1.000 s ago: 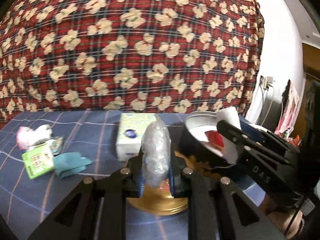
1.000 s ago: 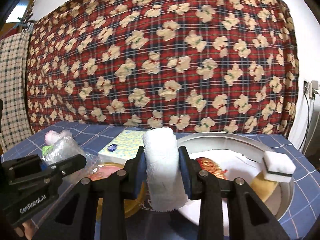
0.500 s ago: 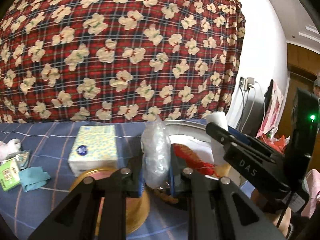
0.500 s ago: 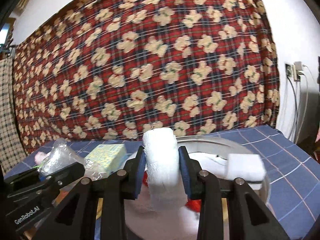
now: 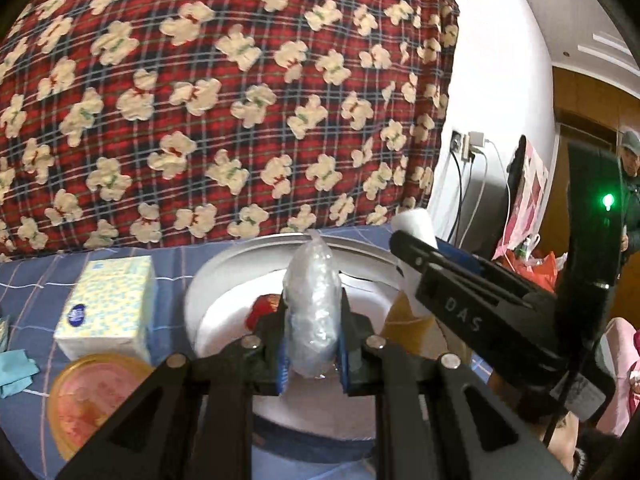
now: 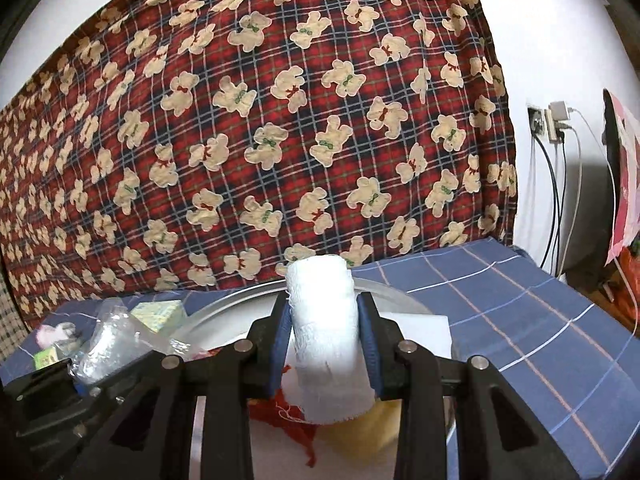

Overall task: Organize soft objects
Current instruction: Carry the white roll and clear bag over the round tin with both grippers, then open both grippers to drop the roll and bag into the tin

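Pictured above a blue checked tablecloth (image 6: 520, 320), before a red plaid hanging printed with cream teddy bears (image 5: 224, 92): two hand-held grippers side by side, each loaded. Left gripper (image 5: 312, 344) clenched on a crumpled clear plastic bag (image 5: 312, 300), held upright between the blue pads. Right gripper (image 6: 324, 344) clamped on a roll of white gauze (image 6: 324, 336), also upright, frayed end hanging below the pads. Beneath and just beyond both, a round white basin (image 5: 216, 280) holding a red stringy item (image 6: 296, 420), a yellow piece (image 6: 360, 428) and a white block (image 6: 420, 332). Left of the basin, a yellow-patterned tissue pack (image 5: 108, 308), with a round orange lid (image 5: 92, 400) near it and teal cloth (image 5: 14, 372) at the far left edge. At right, wall socket with cables (image 6: 552, 124) and a person in a cap (image 5: 630, 184) in the doorway.
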`<state>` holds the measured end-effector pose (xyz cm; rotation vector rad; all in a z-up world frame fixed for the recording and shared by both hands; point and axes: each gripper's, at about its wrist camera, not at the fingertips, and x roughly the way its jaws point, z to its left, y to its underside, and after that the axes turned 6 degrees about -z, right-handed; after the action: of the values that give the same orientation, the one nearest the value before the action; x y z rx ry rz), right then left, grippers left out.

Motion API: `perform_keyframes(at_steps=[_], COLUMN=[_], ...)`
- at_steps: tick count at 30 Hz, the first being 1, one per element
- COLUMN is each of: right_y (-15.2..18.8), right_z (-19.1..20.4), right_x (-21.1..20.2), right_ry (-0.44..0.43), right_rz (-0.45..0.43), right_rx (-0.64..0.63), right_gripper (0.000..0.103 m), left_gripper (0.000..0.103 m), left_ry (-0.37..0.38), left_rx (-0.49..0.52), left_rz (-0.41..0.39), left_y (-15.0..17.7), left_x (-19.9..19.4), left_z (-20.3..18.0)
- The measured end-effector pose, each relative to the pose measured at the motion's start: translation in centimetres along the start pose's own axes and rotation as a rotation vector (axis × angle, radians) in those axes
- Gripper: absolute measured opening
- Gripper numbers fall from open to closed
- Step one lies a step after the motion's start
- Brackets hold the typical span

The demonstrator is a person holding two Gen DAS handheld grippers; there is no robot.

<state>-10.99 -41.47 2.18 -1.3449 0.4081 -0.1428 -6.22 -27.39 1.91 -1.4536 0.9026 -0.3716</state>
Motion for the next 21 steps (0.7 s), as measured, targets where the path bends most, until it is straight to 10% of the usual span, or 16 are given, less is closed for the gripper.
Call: perform_keyframes(at_steps=[21], right_y=[0.7], right_z=[-0.4], right_x=[2.9], right_ry=[0.017], right_rz=[0.095], right_rx=[-0.071], right_gripper=[0.036], left_gripper=[0.018], left_ry=[-0.085], left_rx=[0.049], left_rz=[0.091], left_y=[1.5], left_x=[3.3], left_z=[-1.1])
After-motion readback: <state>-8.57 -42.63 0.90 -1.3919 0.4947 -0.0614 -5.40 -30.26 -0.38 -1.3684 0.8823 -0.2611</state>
